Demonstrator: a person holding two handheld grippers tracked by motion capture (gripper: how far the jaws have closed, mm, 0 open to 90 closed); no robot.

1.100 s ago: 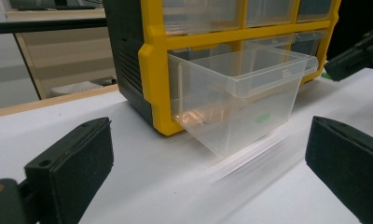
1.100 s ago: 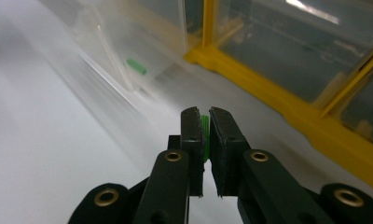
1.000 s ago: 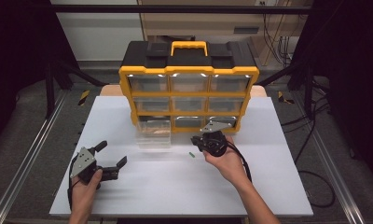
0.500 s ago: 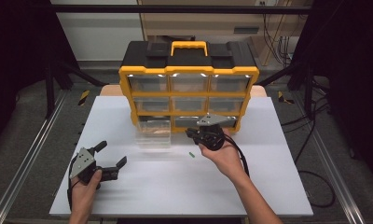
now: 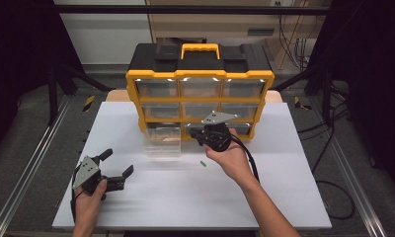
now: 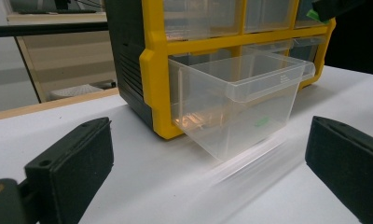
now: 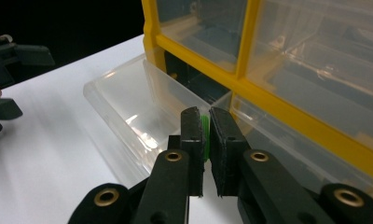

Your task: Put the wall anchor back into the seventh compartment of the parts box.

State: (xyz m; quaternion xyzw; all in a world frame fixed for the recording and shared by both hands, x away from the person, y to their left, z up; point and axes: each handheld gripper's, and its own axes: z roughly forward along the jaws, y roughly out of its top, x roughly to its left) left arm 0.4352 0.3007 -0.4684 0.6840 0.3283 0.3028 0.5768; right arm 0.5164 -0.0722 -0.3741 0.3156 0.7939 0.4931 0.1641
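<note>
The right tool [image 7: 206, 128] pinches a small green piece [image 7: 204, 131] between nearly closed jaws, hovering by the pulled-out clear drawer [image 7: 138, 109] of the yellow organiser [image 5: 200, 98]. To do it well, carry the piece over the drawer's open top, lower it, then release. Another green piece [image 5: 203, 162] lies on the worktop [image 5: 185, 197]. The left tool [image 5: 117, 170] rests wide open, empty.

No words, brands or numbers can be read here. The clear drawer [image 6: 240, 100] carries tiny raised marks on its front lip, too small and faint to read.
</note>
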